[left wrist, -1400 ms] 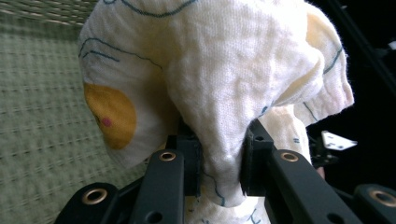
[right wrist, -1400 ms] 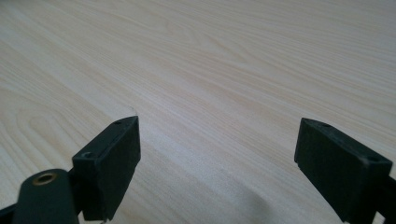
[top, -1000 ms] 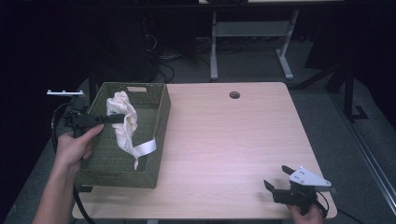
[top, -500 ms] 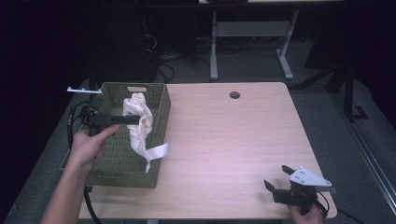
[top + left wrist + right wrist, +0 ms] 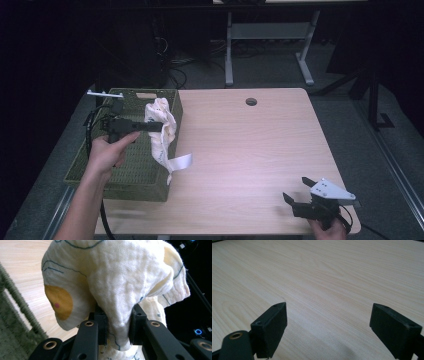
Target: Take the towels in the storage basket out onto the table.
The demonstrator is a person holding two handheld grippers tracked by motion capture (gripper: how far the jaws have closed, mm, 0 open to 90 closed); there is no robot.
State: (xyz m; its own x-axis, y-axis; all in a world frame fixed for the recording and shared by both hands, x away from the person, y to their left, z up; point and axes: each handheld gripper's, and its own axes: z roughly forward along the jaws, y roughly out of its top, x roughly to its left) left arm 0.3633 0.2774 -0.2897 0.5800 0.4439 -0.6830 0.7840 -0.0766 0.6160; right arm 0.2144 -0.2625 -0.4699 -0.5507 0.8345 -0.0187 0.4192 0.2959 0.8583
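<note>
**Cloth lifted at the basket, right tongs idle**

We see the left tongs (image 5: 159, 127) clamped on a cream cloth (image 5: 161, 131), raised over the right wall of the green basket (image 5: 95, 165). The cloth bunches above these tongs and hangs below them, its pale strap end (image 5: 179, 163) reaching out over the counter (image 5: 250, 150). From the left gripper view, the cloth (image 5: 117, 287) shows blue lines and an orange patch, pinched between the jaws. The right tongs (image 5: 299, 197) sit well apart at the counter's near right corner, jaws wide apart over bare wood.
</note>
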